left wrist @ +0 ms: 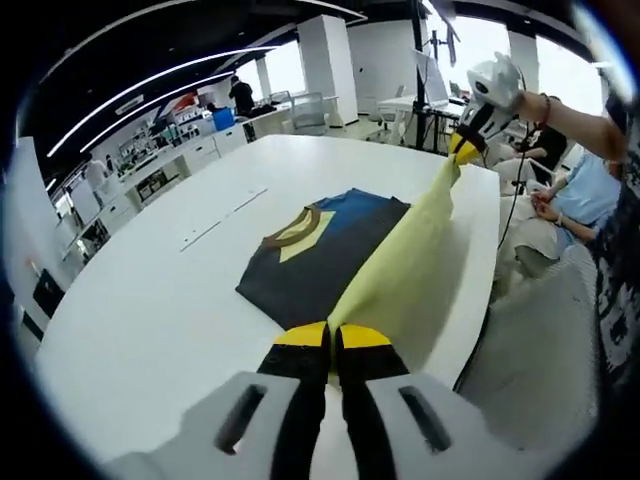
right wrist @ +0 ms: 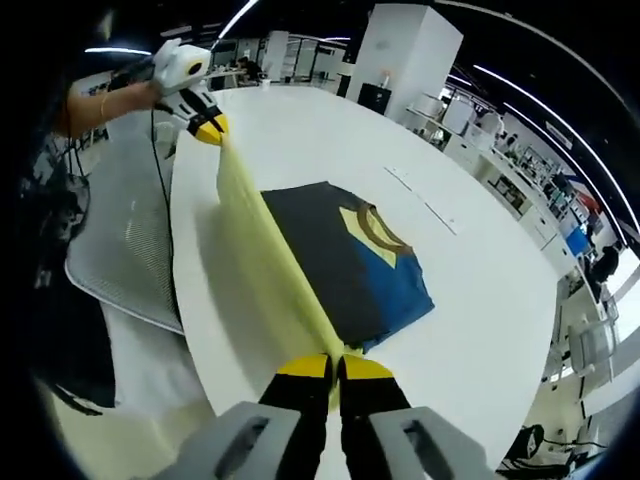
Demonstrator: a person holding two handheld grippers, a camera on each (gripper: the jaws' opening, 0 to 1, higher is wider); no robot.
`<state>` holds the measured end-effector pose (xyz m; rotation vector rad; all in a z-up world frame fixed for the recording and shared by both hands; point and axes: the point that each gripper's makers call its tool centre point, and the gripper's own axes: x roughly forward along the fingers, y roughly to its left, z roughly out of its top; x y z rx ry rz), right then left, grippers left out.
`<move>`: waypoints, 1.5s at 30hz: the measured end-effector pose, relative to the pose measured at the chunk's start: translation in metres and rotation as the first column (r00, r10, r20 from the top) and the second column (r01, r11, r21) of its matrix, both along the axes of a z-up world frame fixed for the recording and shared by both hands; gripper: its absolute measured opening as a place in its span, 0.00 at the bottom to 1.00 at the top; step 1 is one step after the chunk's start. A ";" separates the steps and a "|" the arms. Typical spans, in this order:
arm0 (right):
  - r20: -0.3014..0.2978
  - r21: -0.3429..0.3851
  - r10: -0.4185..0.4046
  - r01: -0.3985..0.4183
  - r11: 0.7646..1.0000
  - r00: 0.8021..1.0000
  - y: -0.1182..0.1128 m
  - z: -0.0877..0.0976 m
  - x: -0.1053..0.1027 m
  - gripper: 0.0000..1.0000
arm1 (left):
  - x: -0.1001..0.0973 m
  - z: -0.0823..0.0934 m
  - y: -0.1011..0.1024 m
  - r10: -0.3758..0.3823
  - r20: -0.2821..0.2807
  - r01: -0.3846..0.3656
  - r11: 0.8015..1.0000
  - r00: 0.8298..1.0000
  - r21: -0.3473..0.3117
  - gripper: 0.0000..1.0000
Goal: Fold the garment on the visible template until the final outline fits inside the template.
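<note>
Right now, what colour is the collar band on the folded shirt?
Brown collar band, over a yellow patch; clearest in the right gripper view.

open-plan office or lab | large white table (left wrist: 150, 300) mid-frame | white square pillars (left wrist: 325, 55) at top | ceiling strip lights (left wrist: 150, 85) upper left | cluttered workbenches (right wrist: 520, 165) at right | mesh office chair (right wrist: 125, 230) at left

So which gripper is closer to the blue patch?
Right. The right gripper holds the yellow cloth just beside the blue patch; the left gripper holds it at the dark end.
</note>
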<state>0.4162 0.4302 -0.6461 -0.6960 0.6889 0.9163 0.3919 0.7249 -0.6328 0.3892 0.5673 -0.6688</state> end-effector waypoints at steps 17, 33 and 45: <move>0.131 -0.008 -0.029 0.030 1.000 0.991 0.015 0.027 0.063 0.00 | 0.070 0.025 0.013 0.139 0.146 -0.139 0.990 0.979 -0.012 0.00; 0.220 0.031 -0.108 0.104 0.994 0.970 0.022 0.036 0.127 0.00 | 0.126 0.029 0.023 0.213 0.228 -0.216 0.976 0.950 -0.015 0.00; 0.198 -0.001 -0.160 0.163 0.987 0.967 0.021 0.008 0.167 0.00 | 0.171 0.013 0.023 0.231 0.272 -0.244 0.970 0.934 0.016 0.00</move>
